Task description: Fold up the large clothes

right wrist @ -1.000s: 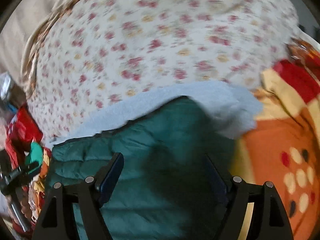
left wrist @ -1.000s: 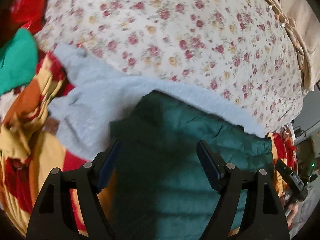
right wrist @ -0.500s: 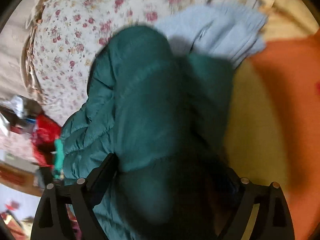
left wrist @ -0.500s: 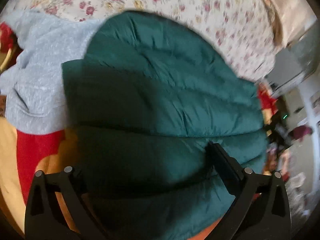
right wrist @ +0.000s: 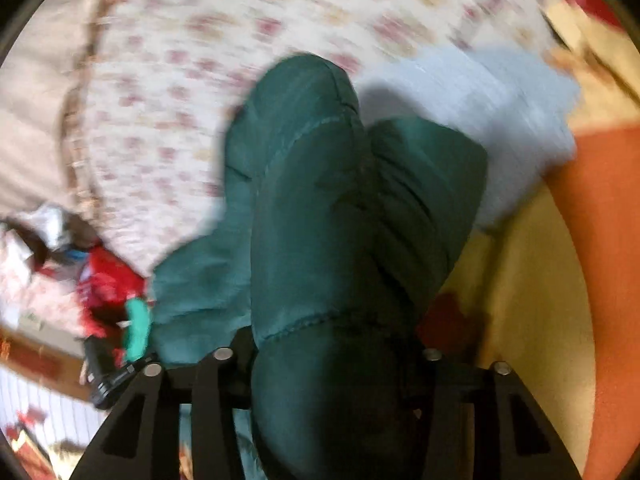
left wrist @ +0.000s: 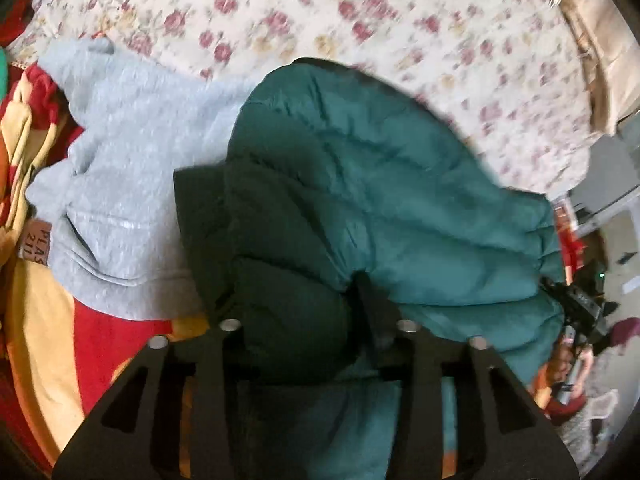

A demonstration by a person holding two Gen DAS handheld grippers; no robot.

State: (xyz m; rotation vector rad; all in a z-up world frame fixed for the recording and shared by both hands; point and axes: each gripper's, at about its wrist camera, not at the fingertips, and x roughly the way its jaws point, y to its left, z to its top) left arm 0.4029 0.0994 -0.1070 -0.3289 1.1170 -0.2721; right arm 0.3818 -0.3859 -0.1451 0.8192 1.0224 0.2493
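A dark green quilted puffer jacket fills the middle of both views and hangs bunched over the bed; it also shows in the right wrist view. My left gripper is shut on a thick fold of the jacket's near edge. My right gripper is shut on another bunched part of the jacket, whose fabric covers its fingertips. The right gripper shows at the jacket's far right end in the left wrist view.
A light grey-blue sweatshirt lies under and left of the jacket, also in the right wrist view. A floral bedspread lies beyond. A red, yellow and orange blanket is to the left. Room clutter lies beside the bed.
Both grippers closed on the green jacket and lifted it toward the cameras. The jacket bunched up and now covers less of the grey sweatshirt.
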